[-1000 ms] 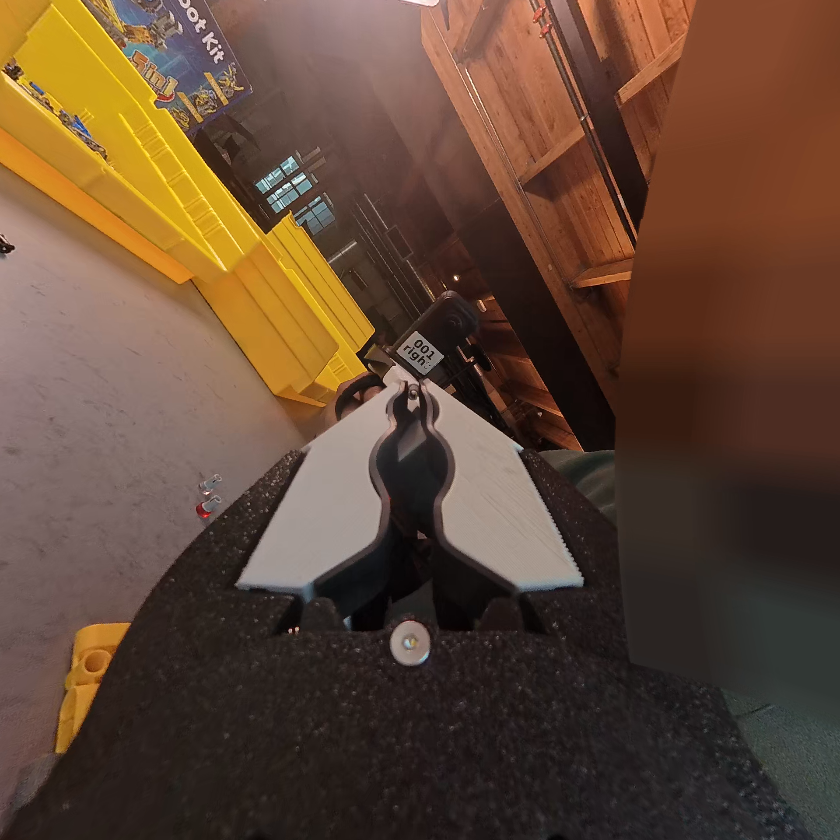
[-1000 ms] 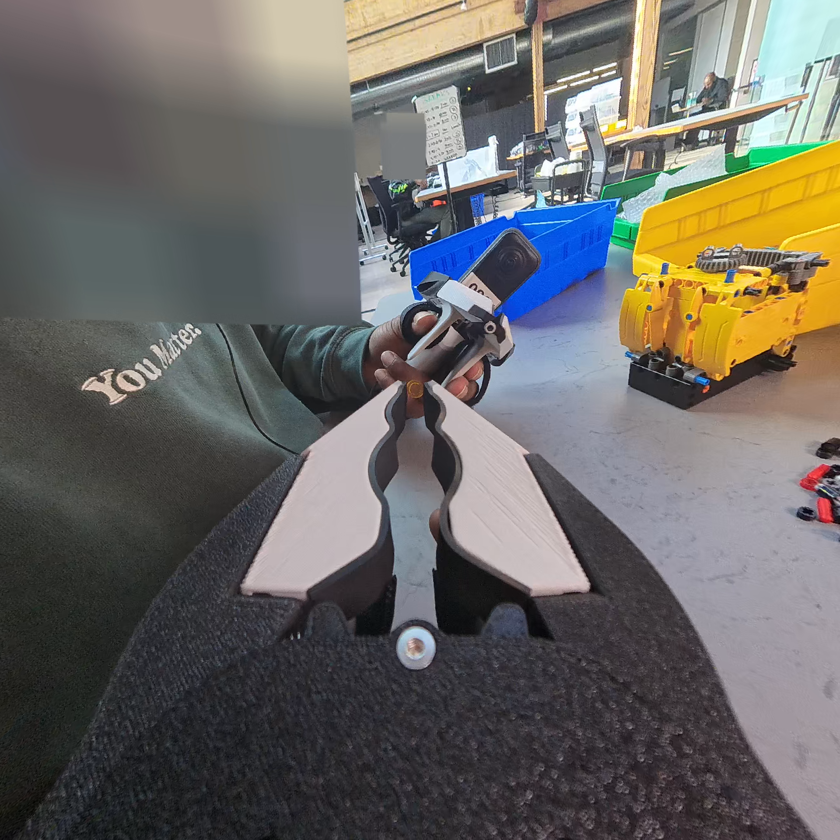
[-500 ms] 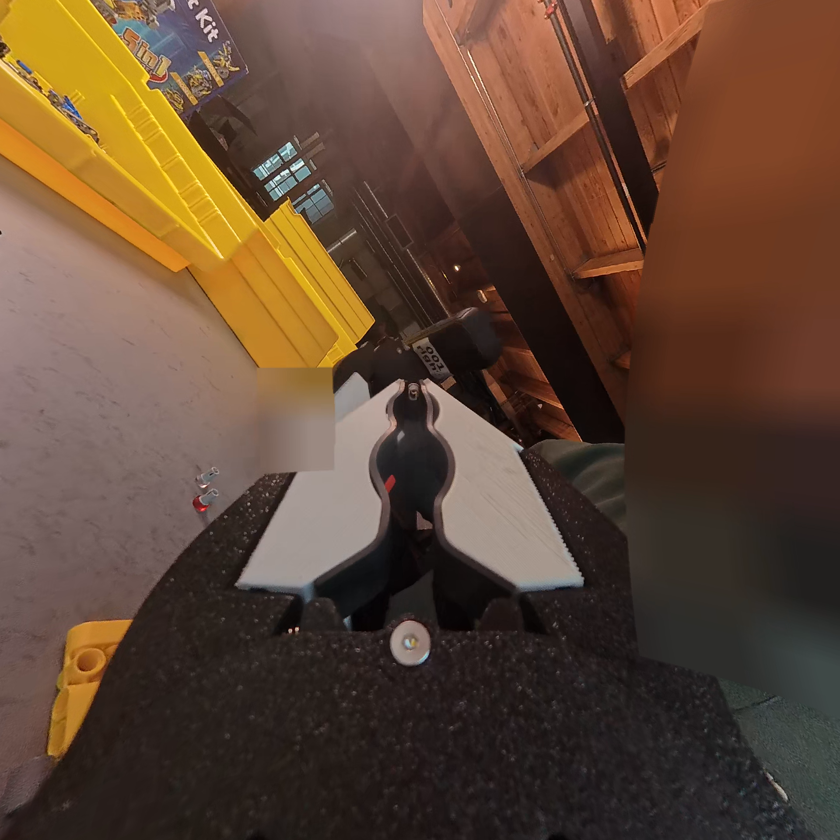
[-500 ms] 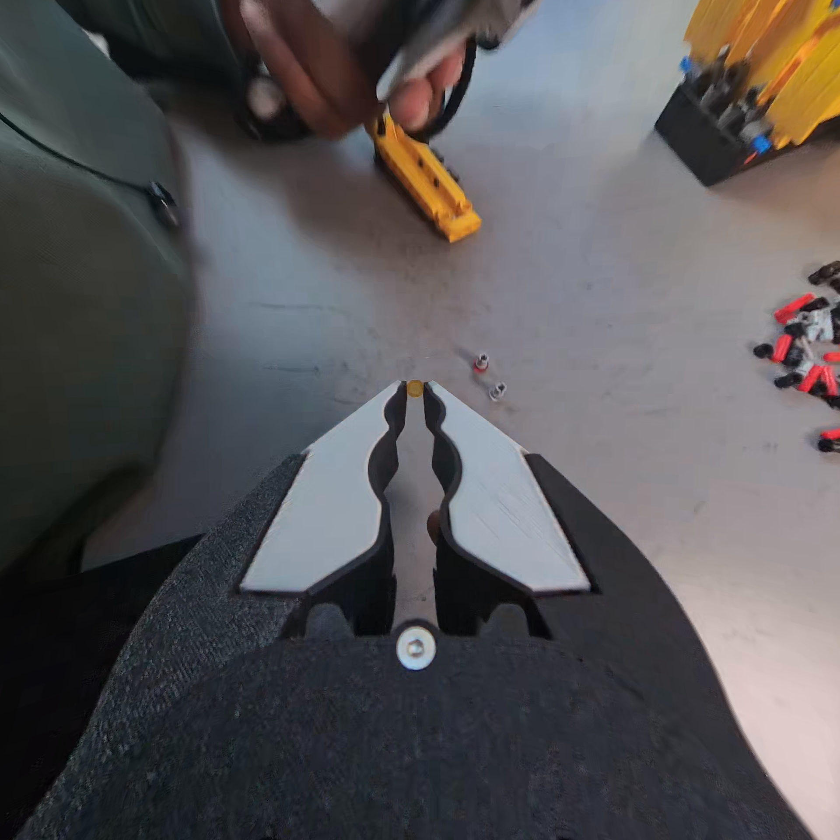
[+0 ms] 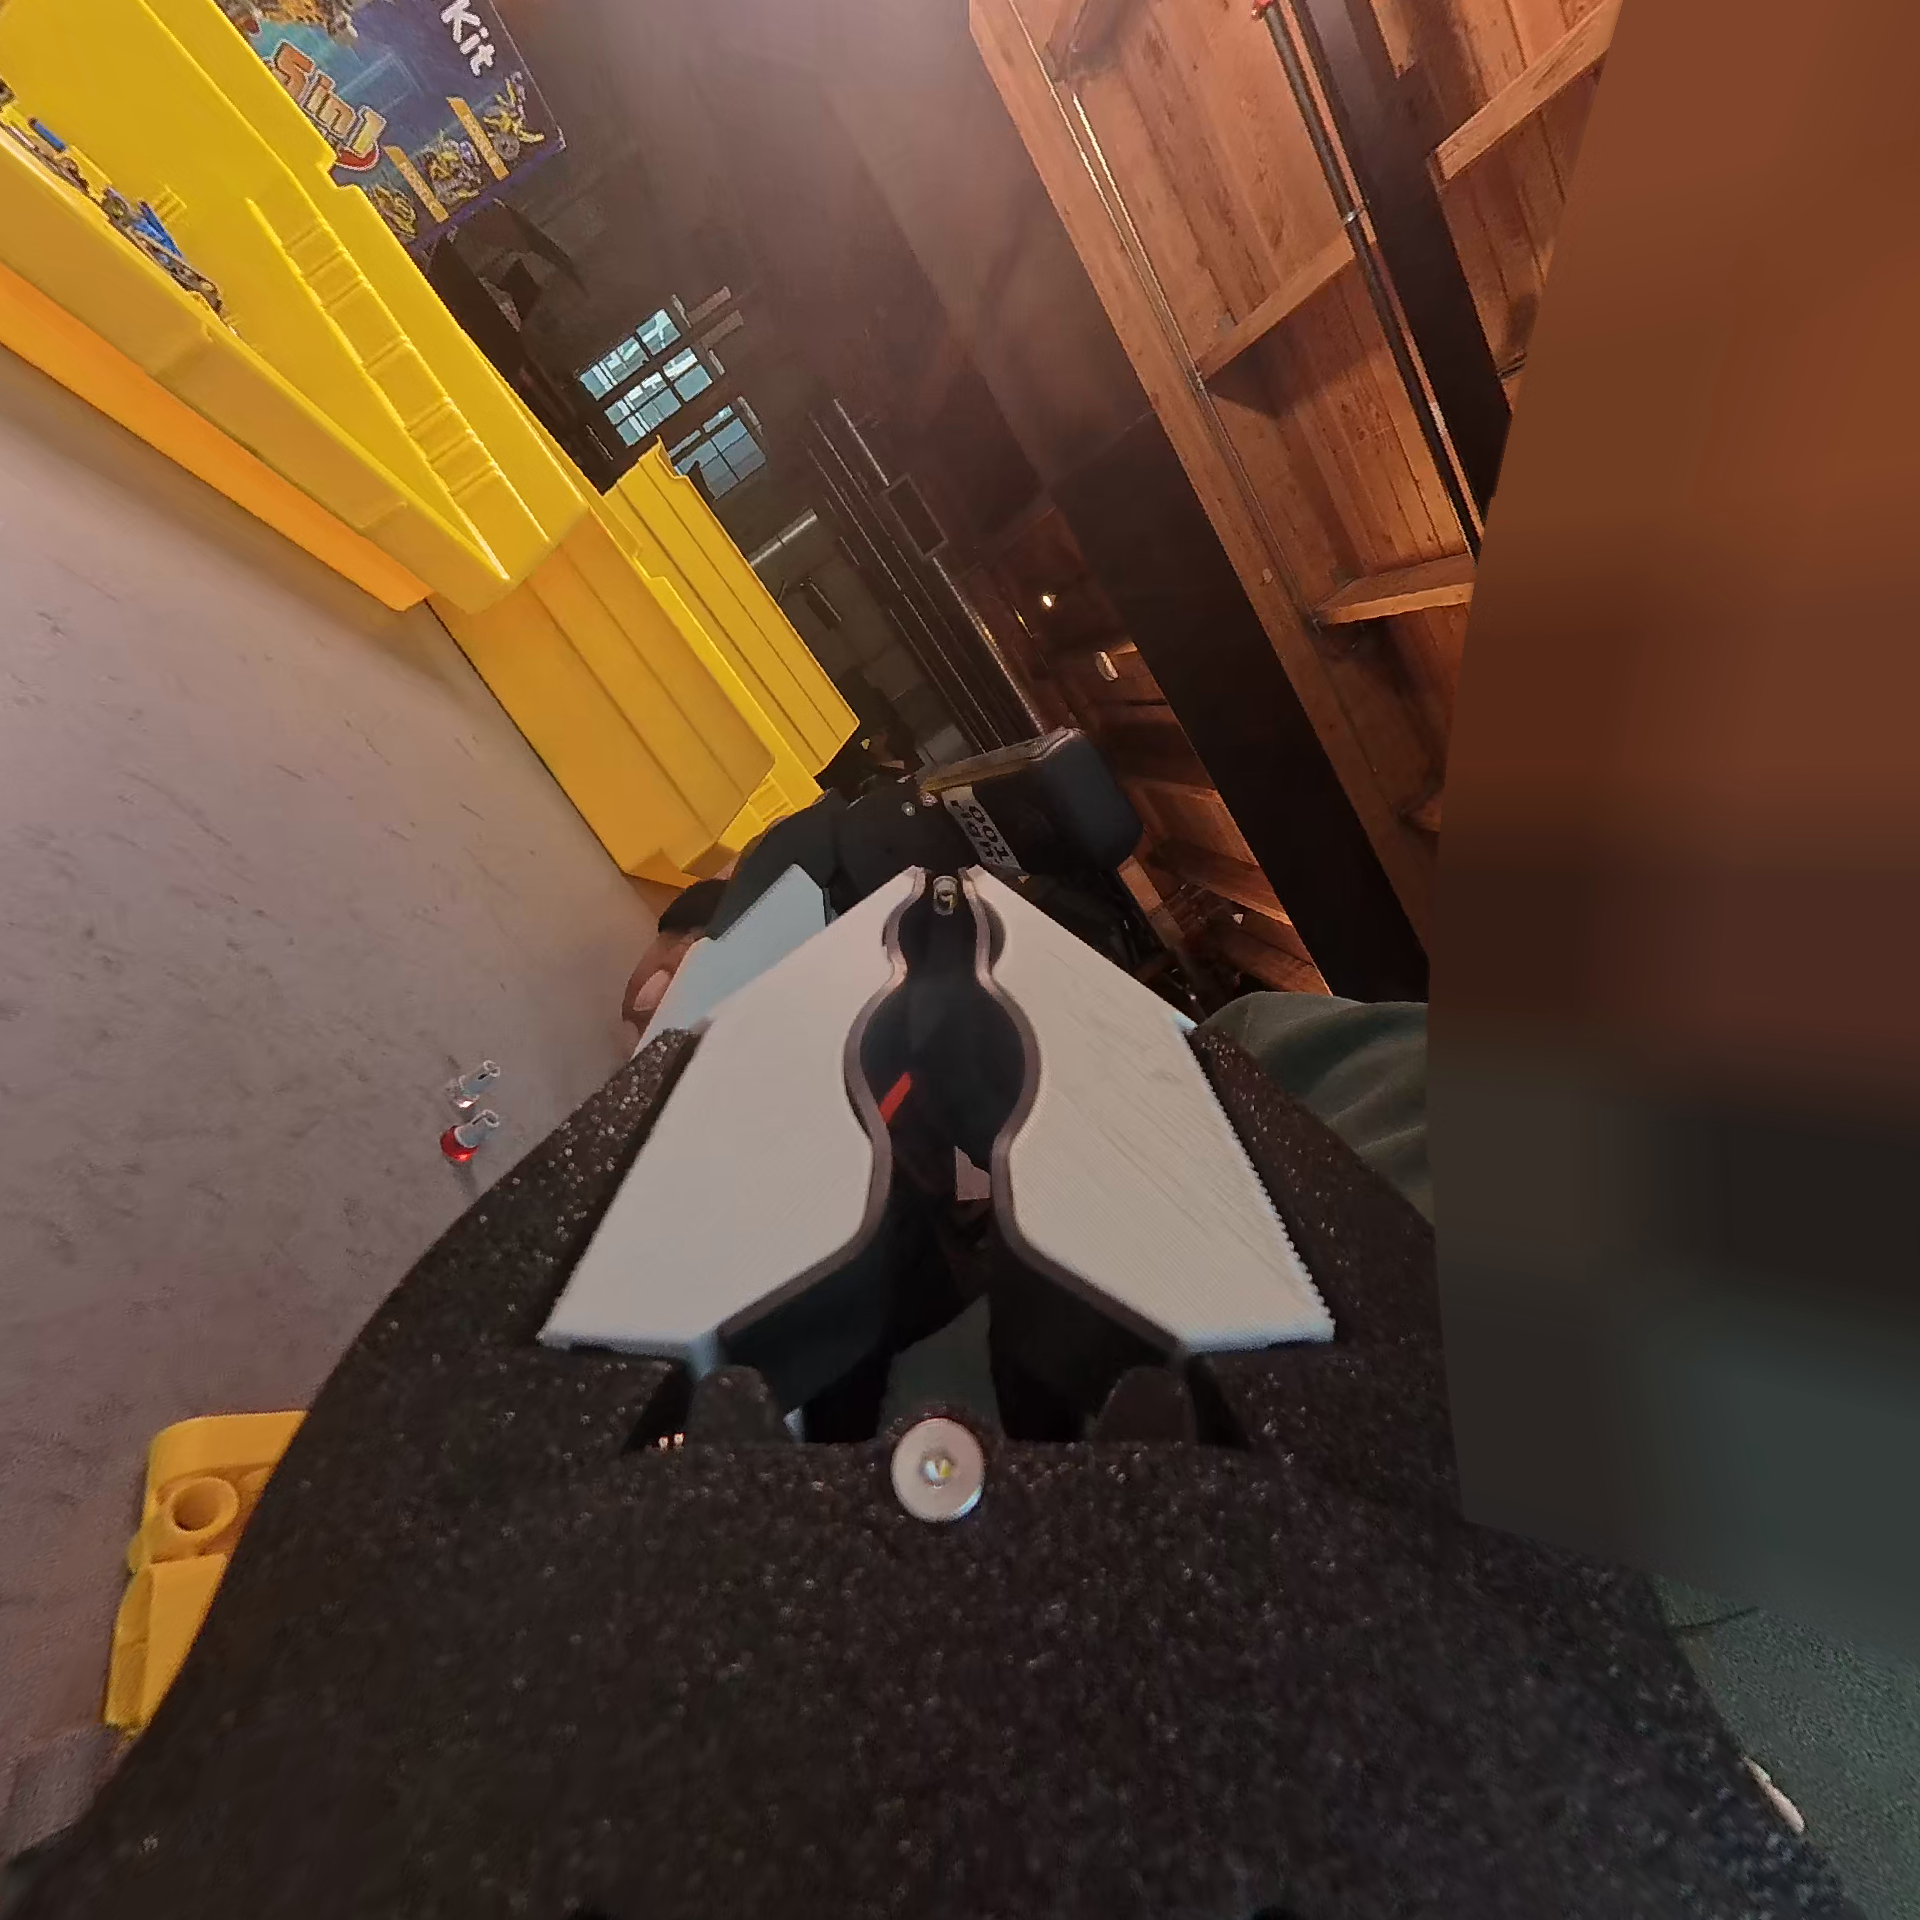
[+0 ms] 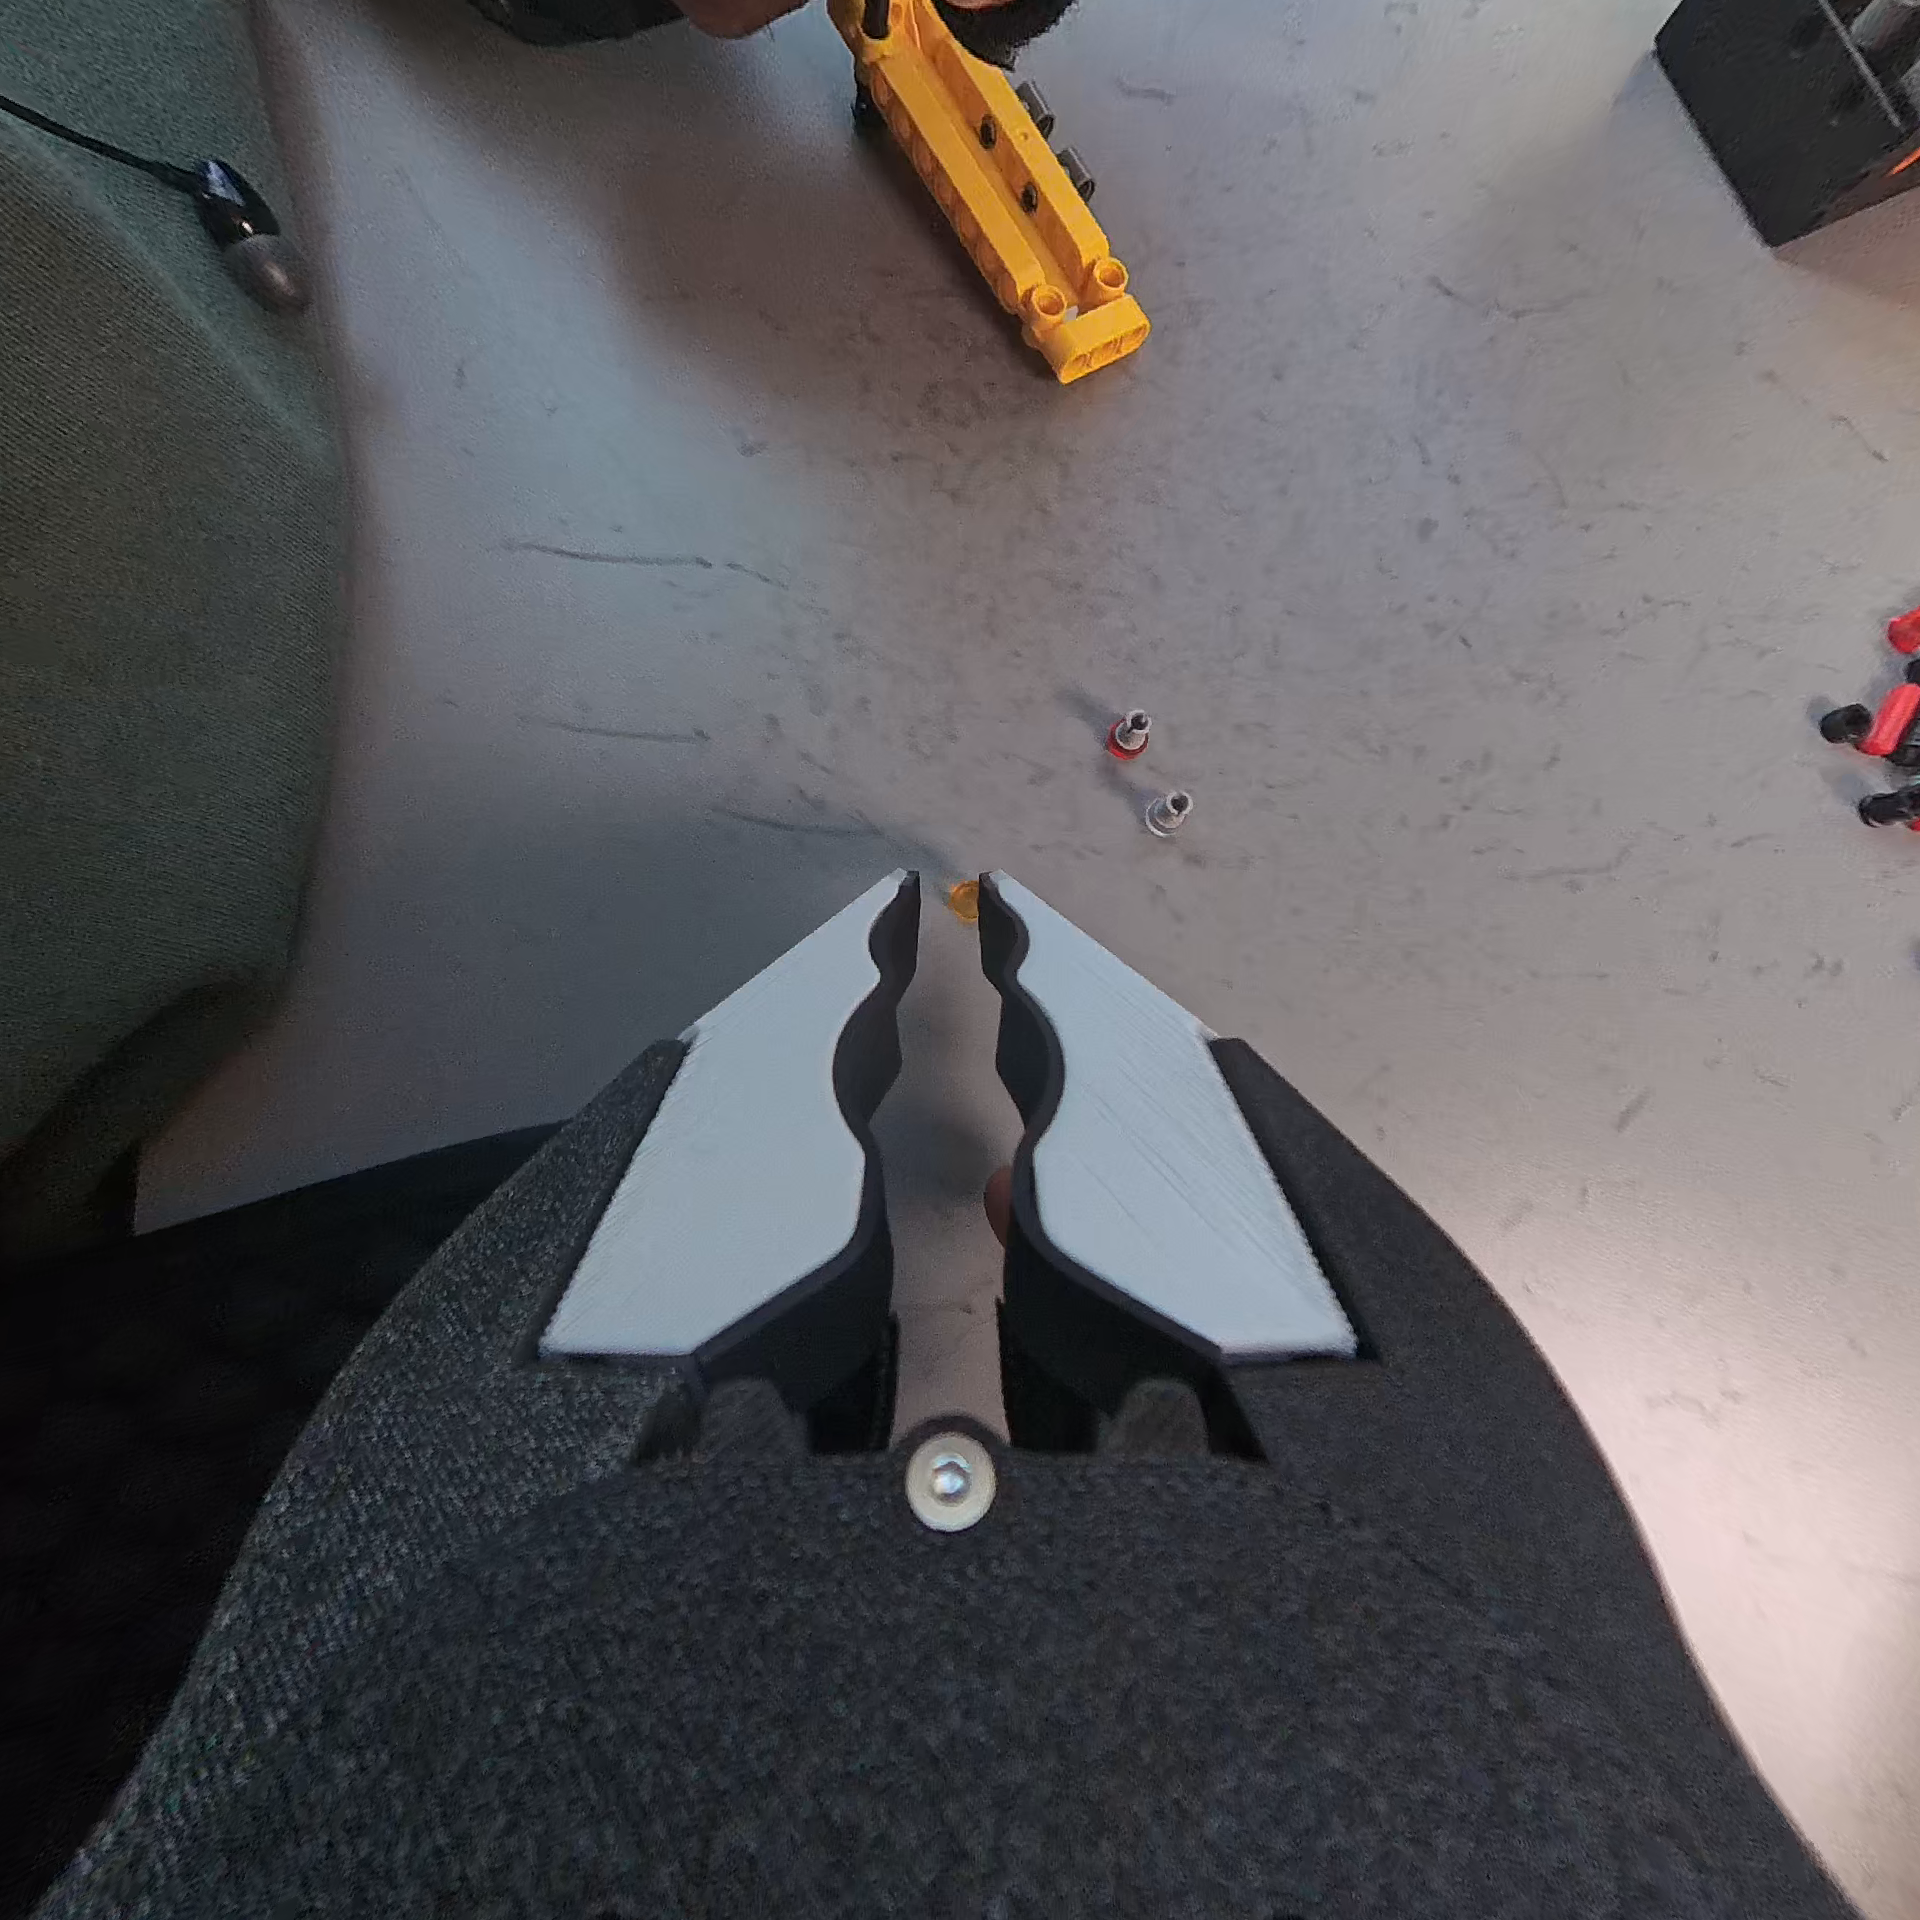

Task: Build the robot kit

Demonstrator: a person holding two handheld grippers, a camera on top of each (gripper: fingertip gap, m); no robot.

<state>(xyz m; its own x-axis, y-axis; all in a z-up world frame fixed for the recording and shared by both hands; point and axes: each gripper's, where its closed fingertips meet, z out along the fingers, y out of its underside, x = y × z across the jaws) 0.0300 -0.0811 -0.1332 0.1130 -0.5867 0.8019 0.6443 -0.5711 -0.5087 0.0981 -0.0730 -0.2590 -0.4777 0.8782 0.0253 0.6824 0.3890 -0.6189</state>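
My left gripper (image 5: 943,891) is shut on a small clear-grey pin (image 5: 943,898) pinched at its very tips, held up off the grey table (image 5: 208,935). My right gripper (image 6: 949,894) points down at the table (image 6: 1351,520). Its fingers stand slightly apart, with a tiny orange round stud (image 6: 964,902) between the tips, next to the right fingertip and clear of the left one. A red pin (image 6: 1127,736) and a clear pin (image 6: 1169,810) lie just beyond the right gripper. They also show in the left wrist view (image 5: 465,1135).
A yellow beam (image 6: 997,177) lies at the far side, under a hand; it also shows in the left wrist view (image 5: 177,1538). Red and black pins (image 6: 1886,727) lie at the right edge. A black block (image 6: 1808,114) stands far right. Yellow bins (image 5: 623,665) line the table. A green sleeve (image 6: 135,623) is at left. Spacing between my two grippers at the tips: around 15 centimeters.
My right gripper has swung down from facing the person to the table, and its fingers have parted a little around the orange stud. My left gripper has stayed shut and barely moved.
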